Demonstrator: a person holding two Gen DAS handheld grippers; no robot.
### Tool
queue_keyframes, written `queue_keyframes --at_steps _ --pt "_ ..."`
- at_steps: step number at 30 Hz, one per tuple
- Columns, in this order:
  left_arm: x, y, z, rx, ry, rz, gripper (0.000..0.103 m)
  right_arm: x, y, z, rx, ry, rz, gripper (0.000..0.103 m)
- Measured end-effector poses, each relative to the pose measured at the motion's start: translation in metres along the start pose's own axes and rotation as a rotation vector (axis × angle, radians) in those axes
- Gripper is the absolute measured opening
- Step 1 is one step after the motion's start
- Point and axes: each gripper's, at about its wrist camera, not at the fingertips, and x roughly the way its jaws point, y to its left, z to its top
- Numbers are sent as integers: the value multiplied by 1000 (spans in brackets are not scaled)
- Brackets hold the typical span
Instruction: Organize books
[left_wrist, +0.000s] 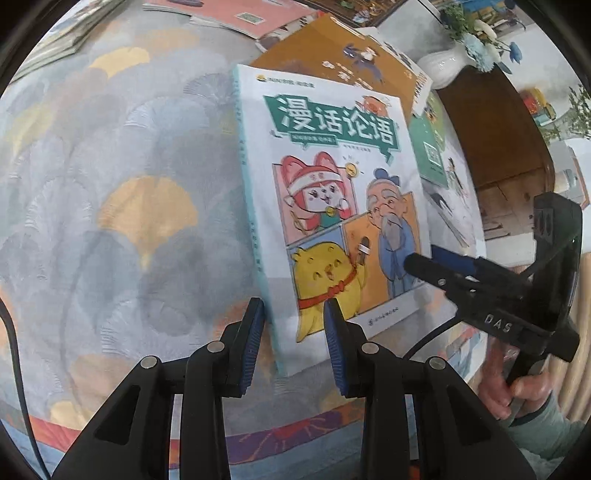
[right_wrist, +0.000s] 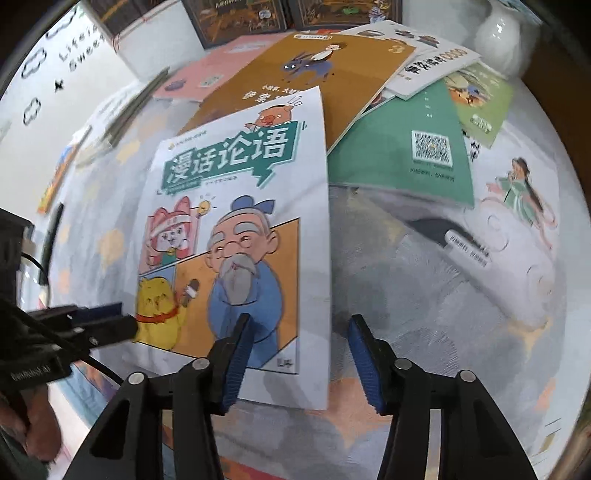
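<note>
Right now I see a big tablecloth with fan shapes under everything. On it, at the far side, lies a messy pile of books: a brown book, a green book and a pink book, all lying over each other. Nearer to me lies the white comic book, flat, with its top edge resting on the brown one.

My left gripper sits at the book's near left corner. Its jaws are partly open, one finger on each side of the spine edge, and I cannot tell if the pads are pressing yet. My right gripper sits at the near right corner, also partly open, with the book's right edge between its fingers and not pinched.

I think I am about to lift this book. It could go wrong if I pinch only the thin cover, because then the pages would flop open. If one side slips, the book could twist and knock the pile.
</note>
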Motion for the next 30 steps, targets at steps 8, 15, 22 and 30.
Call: queue_keyframes --at_steps 8,15,22,30 --pt "-19 16 -6 -133 -89 -271 41 -3 -6 -10 49 -21 74 51" --pt "-23 19 -5 -208 -158 -389 40 -4 -22 -12 157 -23 185 52" --pt "6 11 -3 -172 -115 -253 20 -6 -16 -16 145 -39 171 56" --pt "1 7 5 -257 -120 -475 20 -5 -44 -14 252 15 320 58"
